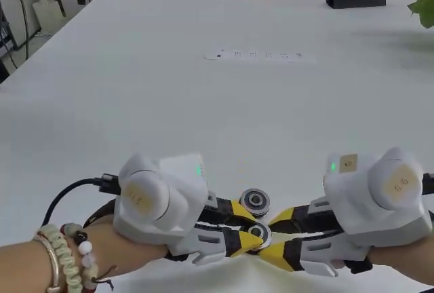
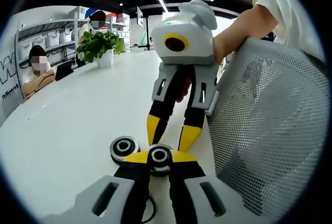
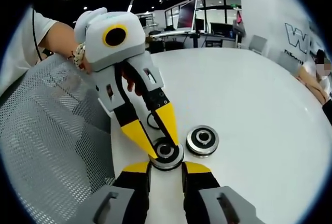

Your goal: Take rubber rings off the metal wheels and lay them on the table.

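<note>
The white table lies bare and wide. The left gripper clamps a steel wheel ringed in black rubber; a second wheel lies just beyond. The right gripper brackets the same wheel, its grip unclear. The wall lettering starts with "W".

White table; silver wheels with black rubber rings.
</note>
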Action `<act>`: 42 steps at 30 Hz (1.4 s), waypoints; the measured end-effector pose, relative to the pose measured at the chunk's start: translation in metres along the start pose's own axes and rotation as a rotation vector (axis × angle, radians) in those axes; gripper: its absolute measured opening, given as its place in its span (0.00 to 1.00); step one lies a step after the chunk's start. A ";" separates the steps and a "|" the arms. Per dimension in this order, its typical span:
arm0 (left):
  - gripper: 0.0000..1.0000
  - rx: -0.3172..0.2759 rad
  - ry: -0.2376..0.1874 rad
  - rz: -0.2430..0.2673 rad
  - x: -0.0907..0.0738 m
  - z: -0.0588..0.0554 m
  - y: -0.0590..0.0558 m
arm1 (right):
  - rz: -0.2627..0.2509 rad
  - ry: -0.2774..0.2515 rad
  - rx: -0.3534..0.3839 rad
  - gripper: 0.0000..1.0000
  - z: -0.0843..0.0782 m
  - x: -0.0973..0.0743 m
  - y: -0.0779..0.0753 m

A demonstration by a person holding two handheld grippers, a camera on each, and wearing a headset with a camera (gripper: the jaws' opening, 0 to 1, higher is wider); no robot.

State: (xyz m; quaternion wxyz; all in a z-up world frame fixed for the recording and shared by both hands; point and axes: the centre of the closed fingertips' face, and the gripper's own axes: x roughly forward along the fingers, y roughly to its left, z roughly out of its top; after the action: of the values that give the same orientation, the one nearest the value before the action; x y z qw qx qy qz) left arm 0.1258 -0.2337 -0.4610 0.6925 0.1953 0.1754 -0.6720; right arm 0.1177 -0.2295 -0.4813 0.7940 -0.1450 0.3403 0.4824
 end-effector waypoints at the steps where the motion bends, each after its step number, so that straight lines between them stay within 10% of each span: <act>1: 0.08 0.001 0.000 0.000 0.000 0.000 0.000 | 0.001 0.002 -0.005 0.20 0.000 0.000 0.000; 21: 0.08 -0.008 -0.007 -0.006 -0.001 0.000 0.001 | -0.024 0.051 0.002 0.00 -0.006 -0.004 -0.007; 33: 0.08 -0.002 -0.011 -0.010 -0.001 0.000 0.000 | 0.003 0.023 0.407 0.00 -0.008 -0.008 -0.010; 42: 0.08 0.003 -0.008 -0.016 0.000 0.000 0.000 | 0.028 -0.053 0.508 0.00 0.002 -0.015 -0.013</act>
State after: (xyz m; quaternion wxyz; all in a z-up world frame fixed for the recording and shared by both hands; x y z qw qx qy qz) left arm 0.1259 -0.2334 -0.4613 0.6875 0.1923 0.1733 -0.6784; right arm 0.1253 -0.2442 -0.4708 0.8068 0.0765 0.4315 0.3962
